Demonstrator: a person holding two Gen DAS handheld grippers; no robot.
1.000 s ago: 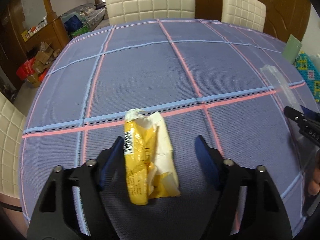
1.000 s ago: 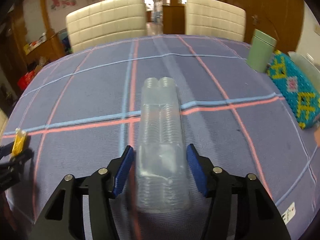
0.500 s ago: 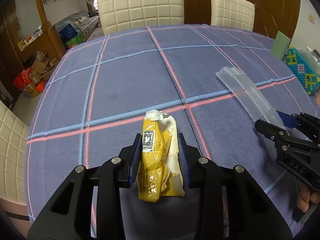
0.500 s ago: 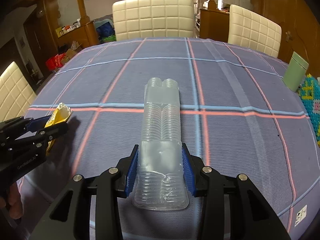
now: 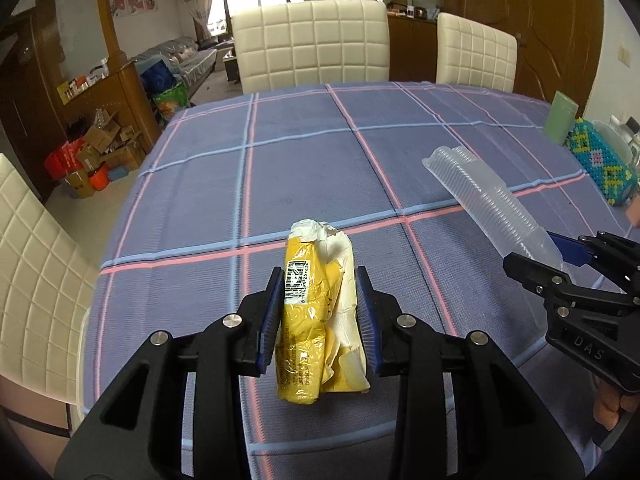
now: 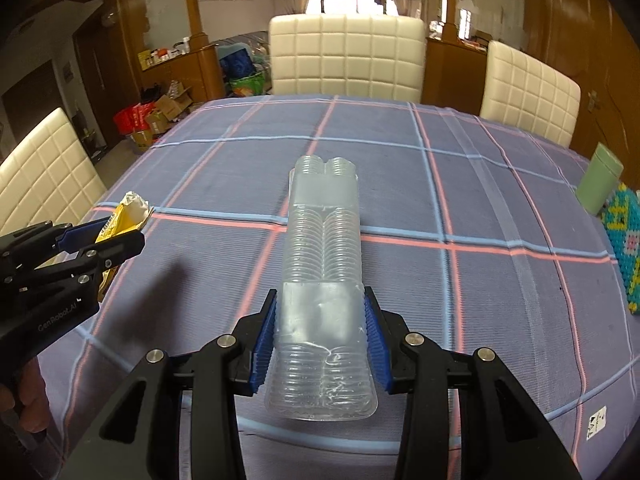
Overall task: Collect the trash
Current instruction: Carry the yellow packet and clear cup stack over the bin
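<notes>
A crumpled yellow and white snack wrapper point(image 5: 320, 312) is clamped between the blue pads of my left gripper point(image 5: 319, 316), lifted off the blue checked tablecloth point(image 5: 304, 168). My right gripper point(image 6: 320, 332) is shut on the near end of a long clear ribbed plastic tray point(image 6: 323, 248), which sticks forward above the cloth. The right wrist view has the left gripper point(image 6: 100, 236) at the left edge with the wrapper point(image 6: 120, 220) in it. From the left wrist camera the right gripper point(image 5: 560, 256) appears at the right with the tray point(image 5: 488, 196).
A pale green canister point(image 6: 598, 184) and a beaded multicoloured box point(image 6: 624, 248) stand at the table's right edge. Cream padded chairs point(image 6: 344, 56) ring the table. Cardboard boxes and red bags point(image 5: 92, 156) lie on the floor to the left. A small paper tag point(image 6: 596, 422) lies near the right front.
The left gripper's jaws closed on the wrapper and lifted it. The right gripper tightened on the plastic tray and raised it, swinging toward the left. Both views now sit higher above the table.
</notes>
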